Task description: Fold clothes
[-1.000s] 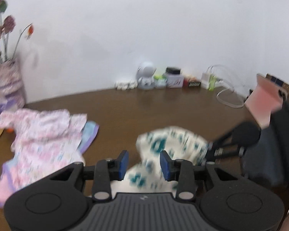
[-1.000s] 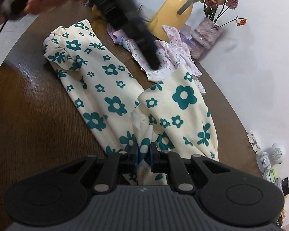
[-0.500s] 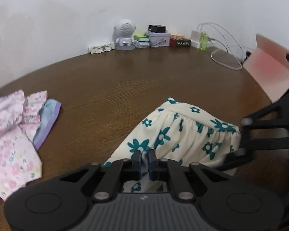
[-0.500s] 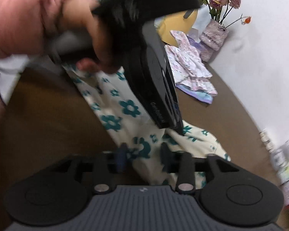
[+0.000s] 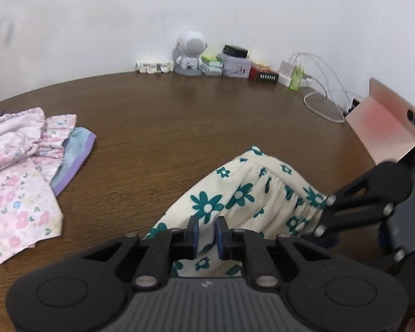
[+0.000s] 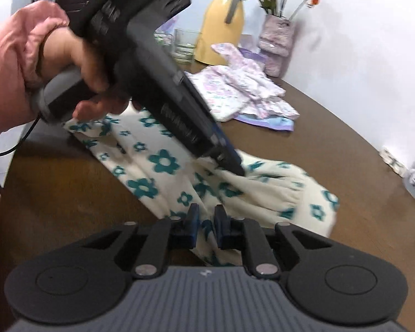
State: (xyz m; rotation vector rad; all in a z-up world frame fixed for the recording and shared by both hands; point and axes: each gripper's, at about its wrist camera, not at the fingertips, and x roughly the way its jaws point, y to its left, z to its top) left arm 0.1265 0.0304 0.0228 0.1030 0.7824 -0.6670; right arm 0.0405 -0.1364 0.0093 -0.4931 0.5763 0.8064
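A cream garment with teal flowers [image 5: 243,191] lies bunched on the brown table [image 5: 179,110]. My left gripper [image 5: 207,232] has its fingers nearly together, with the garment's fabric between the pads. In the right wrist view the left gripper [image 6: 236,167] digs its tip into the garment [image 6: 163,163], and folds gather toward it. My right gripper [image 6: 207,221] is closed on the cloth's near edge. From the left wrist view, the right gripper [image 5: 325,210] meets the gathered hem at the right.
Folded pink floral clothes [image 5: 16,182] lie at the left, over a blue and purple piece. A robot-shaped speaker [image 5: 191,52], small boxes, charger cables [image 5: 318,94] and a pink phone [image 5: 387,121] line the wall. A yellow jug [image 6: 221,25], a glass and a flower vase [image 6: 279,41] stand behind.
My left gripper, open a second ago, has come down and closed on the garment. My right gripper let go, opened half a second ago, and has closed on the cloth again.
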